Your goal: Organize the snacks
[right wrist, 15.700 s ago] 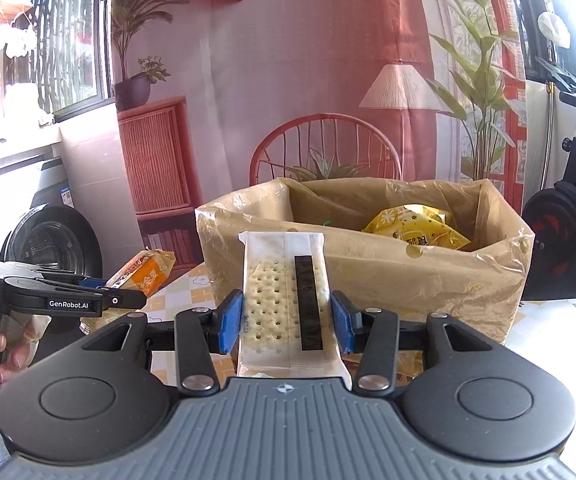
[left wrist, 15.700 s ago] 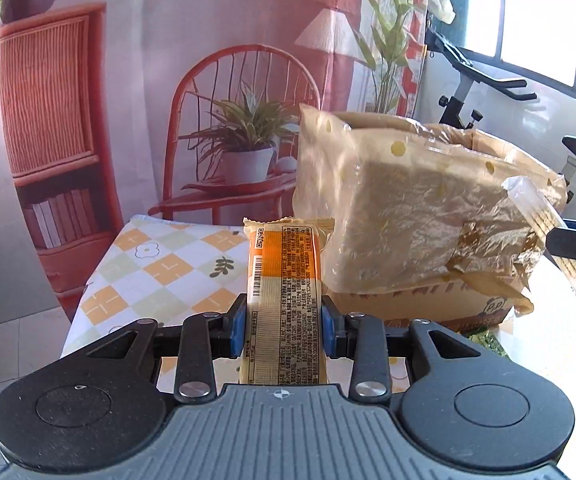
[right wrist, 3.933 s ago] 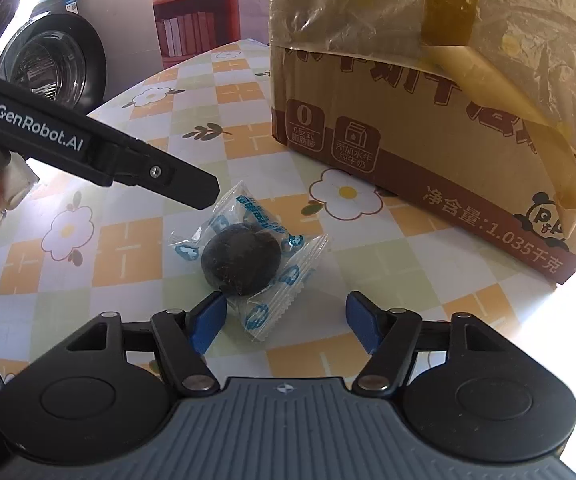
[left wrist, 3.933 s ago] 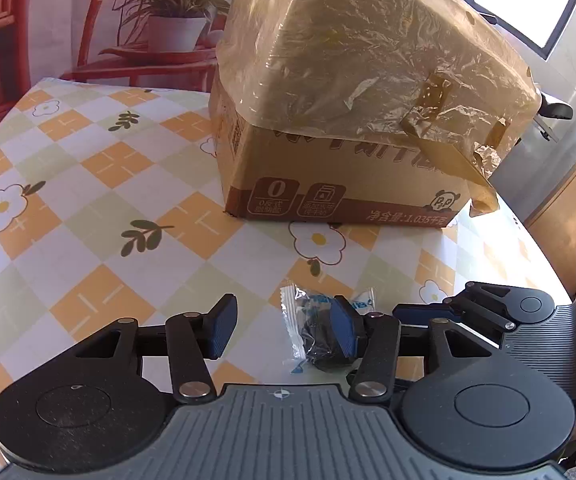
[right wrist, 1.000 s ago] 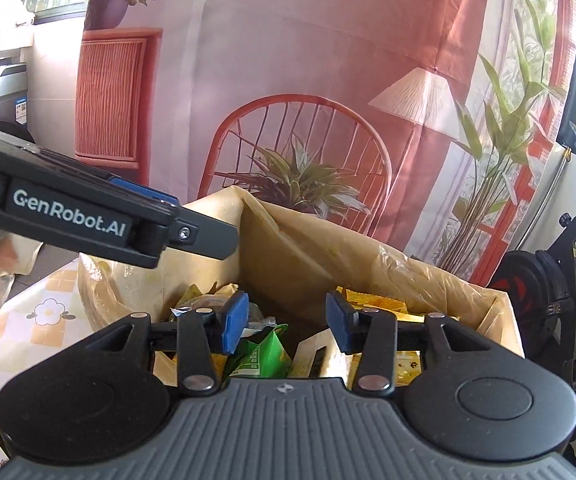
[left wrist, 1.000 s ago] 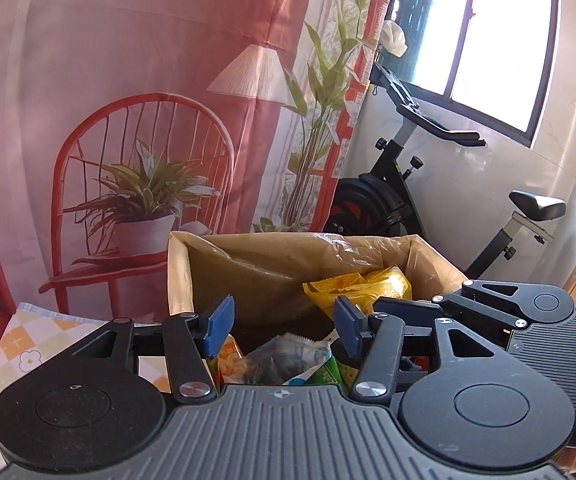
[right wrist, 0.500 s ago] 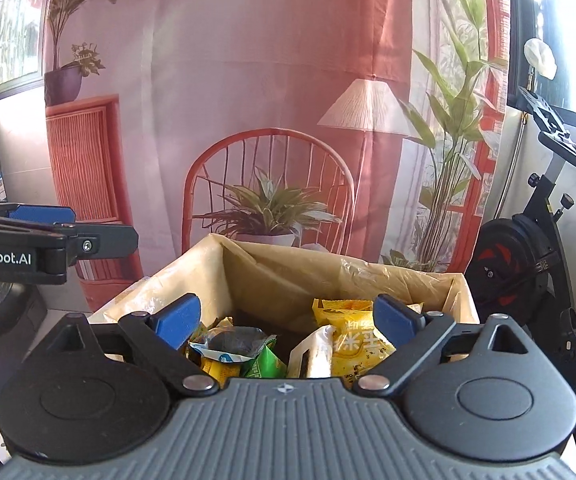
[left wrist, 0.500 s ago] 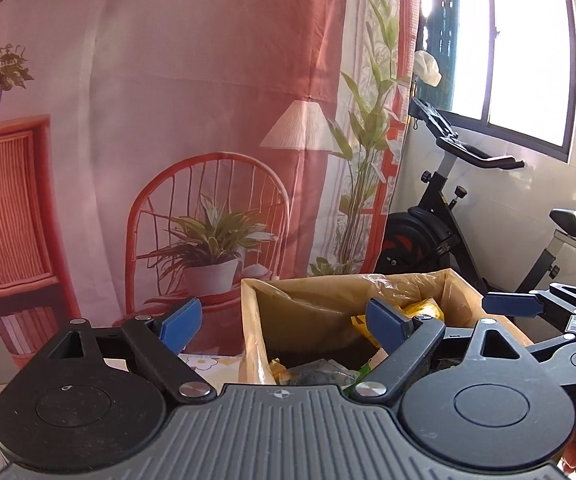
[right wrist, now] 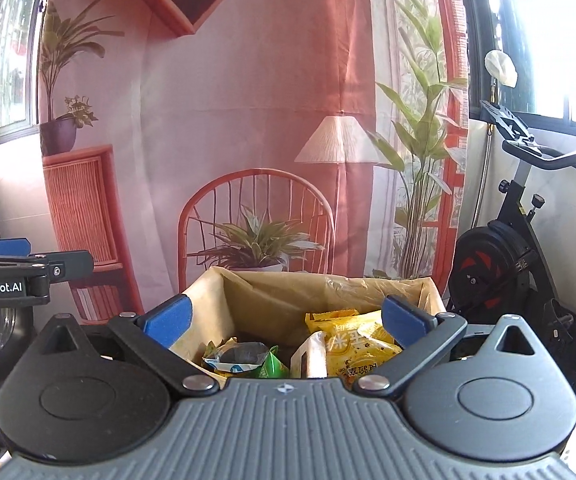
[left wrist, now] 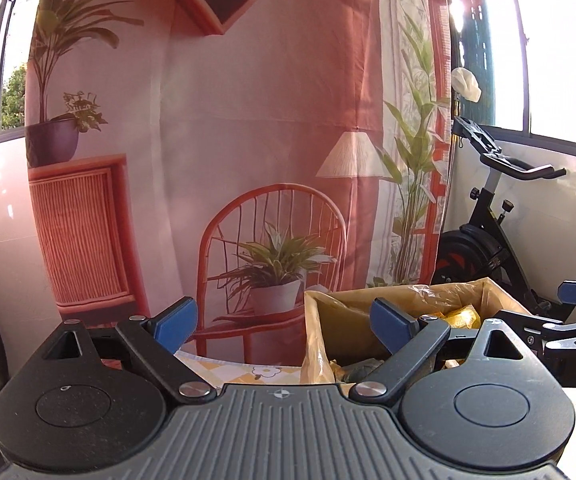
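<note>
At the lower centre of the right wrist view, the right hand-held gripper [right wrist: 286,318] hovers with its blue pads spread wide and empty above the lined cardboard box [right wrist: 224,292], where a yellow snack bag [right wrist: 351,338], a clear-wrapped dark snack [right wrist: 244,354] and a green packet [right wrist: 274,366] lie. In the left wrist view the left hand-held gripper [left wrist: 286,322] is likewise spread and empty, with the box at lower right and a strip of checked tabletop [left wrist: 240,370] just beside it.
</note>
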The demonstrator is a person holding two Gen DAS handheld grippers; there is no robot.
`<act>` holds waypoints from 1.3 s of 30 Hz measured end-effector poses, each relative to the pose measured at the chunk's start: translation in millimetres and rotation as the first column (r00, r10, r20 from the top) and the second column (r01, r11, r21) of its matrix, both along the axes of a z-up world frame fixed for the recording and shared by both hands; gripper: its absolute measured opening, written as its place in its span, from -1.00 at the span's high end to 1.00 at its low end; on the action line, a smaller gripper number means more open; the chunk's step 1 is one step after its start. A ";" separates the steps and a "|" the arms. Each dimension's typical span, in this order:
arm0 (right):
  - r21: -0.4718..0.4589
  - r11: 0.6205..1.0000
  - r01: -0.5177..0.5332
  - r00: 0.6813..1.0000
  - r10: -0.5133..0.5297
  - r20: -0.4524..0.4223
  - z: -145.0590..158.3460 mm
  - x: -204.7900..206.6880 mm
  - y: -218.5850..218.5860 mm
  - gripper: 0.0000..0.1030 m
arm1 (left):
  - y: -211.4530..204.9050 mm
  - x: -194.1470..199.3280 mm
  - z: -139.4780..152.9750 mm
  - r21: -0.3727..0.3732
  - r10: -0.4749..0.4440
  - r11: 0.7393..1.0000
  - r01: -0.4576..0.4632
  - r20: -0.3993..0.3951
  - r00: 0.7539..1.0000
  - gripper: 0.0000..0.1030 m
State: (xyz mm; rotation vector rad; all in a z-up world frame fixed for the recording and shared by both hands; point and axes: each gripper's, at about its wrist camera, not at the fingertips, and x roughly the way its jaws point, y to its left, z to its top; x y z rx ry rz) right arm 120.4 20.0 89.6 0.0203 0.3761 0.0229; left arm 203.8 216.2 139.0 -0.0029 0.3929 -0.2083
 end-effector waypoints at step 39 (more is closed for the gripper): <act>0.024 1.000 0.013 1.000 -0.012 -0.007 -0.2 -18.4 -1.1 -0.99 | 10.0 -21.7 2.4 -0.010 0.008 1.000 -0.008 -0.011 1.000 -0.83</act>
